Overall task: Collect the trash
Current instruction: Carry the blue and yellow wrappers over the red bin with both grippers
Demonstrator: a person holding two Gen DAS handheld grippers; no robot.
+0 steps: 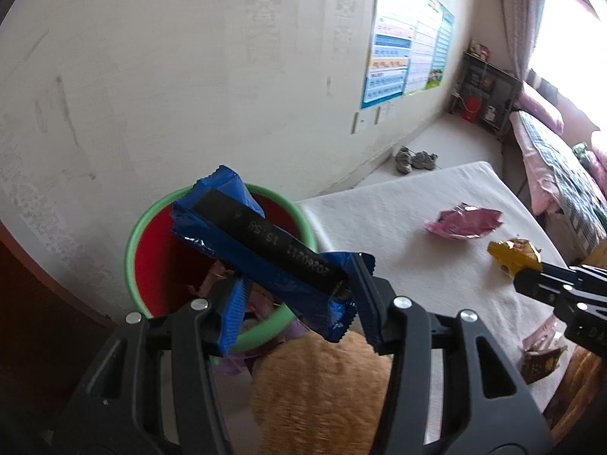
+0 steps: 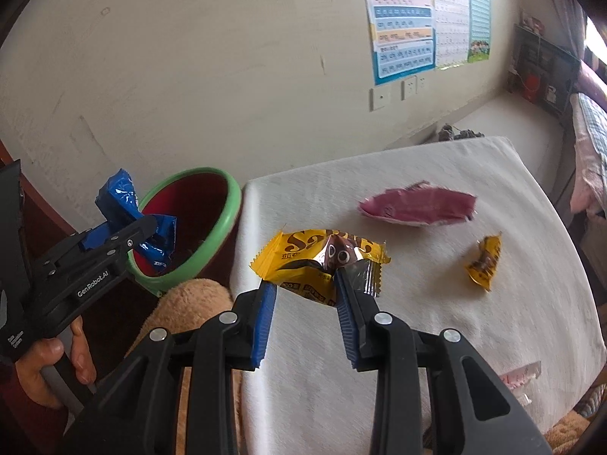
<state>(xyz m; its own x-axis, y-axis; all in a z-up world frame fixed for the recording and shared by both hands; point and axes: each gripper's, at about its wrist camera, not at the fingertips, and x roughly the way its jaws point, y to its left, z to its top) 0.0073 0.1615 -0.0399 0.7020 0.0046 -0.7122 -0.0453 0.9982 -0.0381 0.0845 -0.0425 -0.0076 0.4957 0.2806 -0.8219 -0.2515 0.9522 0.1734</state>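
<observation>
- The left claw (image 1: 299, 303) is sitting over the bin (image 1: 151, 223), a red one with a green rim, standing just beside the table (image 1: 379, 220), which is covered in a white cloth.
- Its jaws are standing apart with a blue wrapper (image 1: 242, 235) lying across them; the wrapper is touching the right blue pad, but whether it is truly pinched or only resting there, I cannot tell.
- The blue wrapper is hanging above the bin's open mouth, where other crumpled wrappers are already lying.
- In the right wrist view, the right claw (image 2: 303, 295) is hovering low over the table with its jaws wide, straddling a yellow wrapper (image 2: 303, 261).
- The yellow wrapper is lying on the cloth near the table edge closest to the bin, its near part sitting between the blue pads; the right pad is touching it, the left one seems just clear of it.
- A pink wrapper (image 2: 417, 206) is lying farther back on the table, and a small yellow wrapper (image 2: 485, 263) is sitting to the right, well apart from the claw.
- A tan plush toy (image 2: 186, 303) is showing below the bin, beside the table.
</observation>
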